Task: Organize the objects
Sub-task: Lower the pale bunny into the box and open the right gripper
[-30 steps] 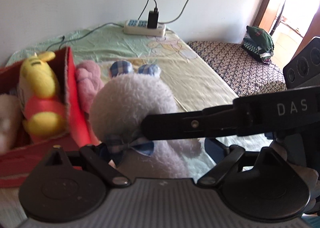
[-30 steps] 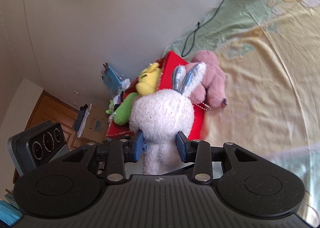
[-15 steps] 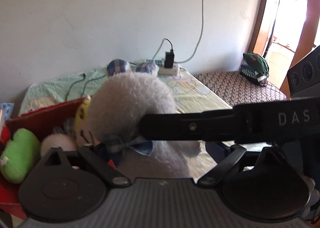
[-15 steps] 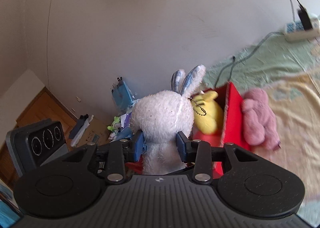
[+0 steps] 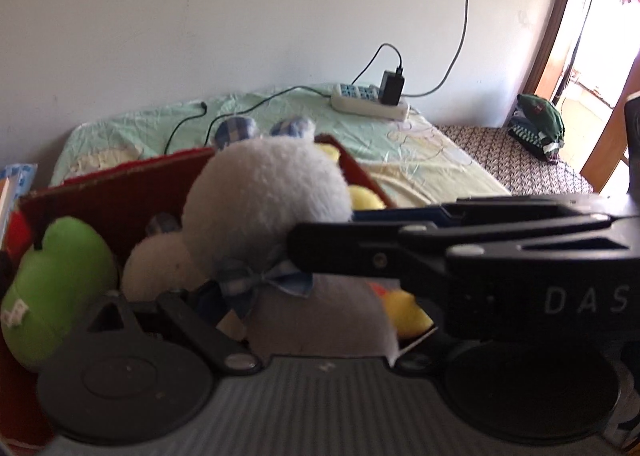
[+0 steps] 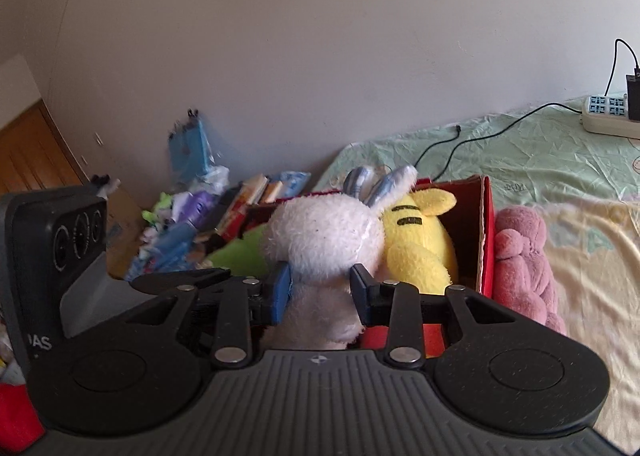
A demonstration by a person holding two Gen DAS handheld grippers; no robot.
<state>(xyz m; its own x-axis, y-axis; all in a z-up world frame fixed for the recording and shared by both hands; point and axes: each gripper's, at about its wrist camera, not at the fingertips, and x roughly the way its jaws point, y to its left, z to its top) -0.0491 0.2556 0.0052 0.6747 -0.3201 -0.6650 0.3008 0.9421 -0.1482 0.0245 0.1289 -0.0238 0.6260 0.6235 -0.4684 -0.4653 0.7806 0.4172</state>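
In the left wrist view, the fluffy white plush rabbit with blue checked ears and a blue checked bow [image 5: 268,208] hangs over the open red cardboard box [image 5: 116,192], its head level with the box's far wall and its body low in front; the black right claw [image 5: 320,252] reaches in from the right edge and presses against the rabbit at the neck, beside the bow; the left claw [image 5: 280,320] shows only its two black linkage arms at the bottom, its fingertips hidden behind the rabbit's body, so I cannot tell how wide it stands; inside the box lie a green plush toy [image 5: 56,292] at the left end, a small white plush ball [image 5: 160,268] next to it, and a yellow plush toy [image 5: 404,312] at the right end; the box sits on a bed with a pale green and yellow sheet [image 5: 420,160], and a white power strip with a black charger plugged in [image 5: 370,100] lies near the bed's far edge by the wall. In the right wrist view, the right claw [image 6: 322,290] is closed narrow on the rabbit [image 6: 324,240], one blue-padded finger on each side of its neck; the rabbit leans against the yellow plush toy [image 6: 416,244] in the box [image 6: 486,224]; a pink plush toy [image 6: 524,260] lies on the bed [image 6: 520,160], touching the outside of the box's right wall; a heap of books and packets [image 6: 224,208] is piled against the wall beyond the box's left end.
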